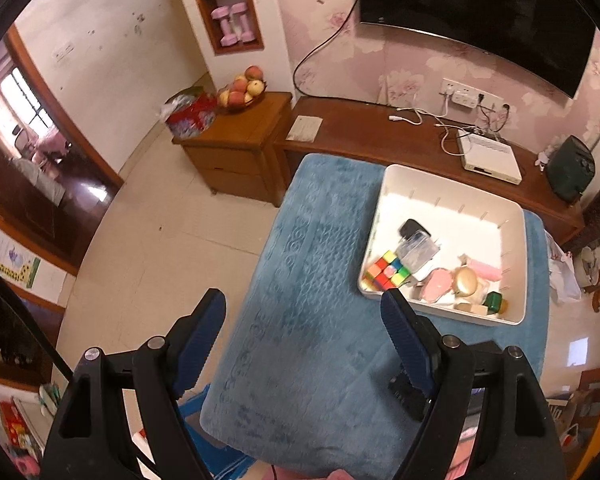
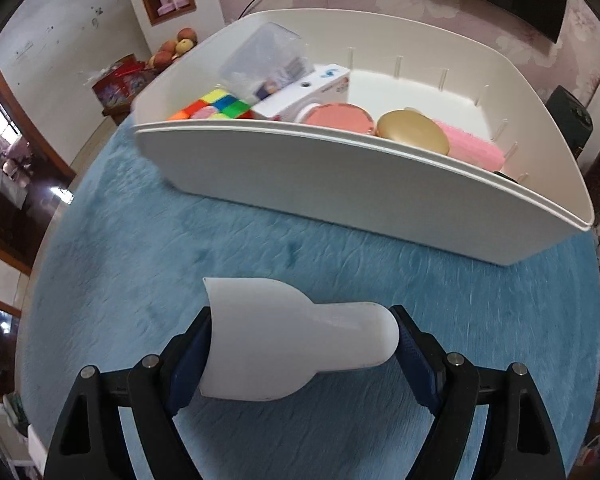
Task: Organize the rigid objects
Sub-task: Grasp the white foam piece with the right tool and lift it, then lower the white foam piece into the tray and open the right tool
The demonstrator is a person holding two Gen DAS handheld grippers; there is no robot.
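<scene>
A white plastic bin (image 1: 516, 264) (image 2: 340, 184) stands on a blue cloth (image 1: 300, 280) (image 2: 260, 248). It holds a colour cube (image 1: 386, 270) (image 2: 212, 108), a clear box (image 1: 418, 246) (image 2: 264, 60), a white carton (image 2: 304, 92), a pink compact (image 1: 436, 284) (image 2: 338, 118), a gold compact (image 1: 466, 282) (image 2: 414, 132), a pink brush (image 1: 486, 270) (image 2: 474, 150) and a green block (image 1: 493, 302). My right gripper (image 2: 300, 344) is shut on a white scoop-shaped piece (image 2: 284, 340), sideways just above the cloth in front of the bin. My left gripper (image 1: 304, 344) is open and empty, high above the cloth, left of the bin.
A dark TV (image 1: 480, 12) hangs above a long wooden bench (image 1: 380, 136) with a white box (image 1: 488, 154) and cables. A wooden cabinet (image 1: 236, 152) carries a fruit bowl (image 1: 242, 90). Tiled floor (image 1: 160, 240) lies to the left.
</scene>
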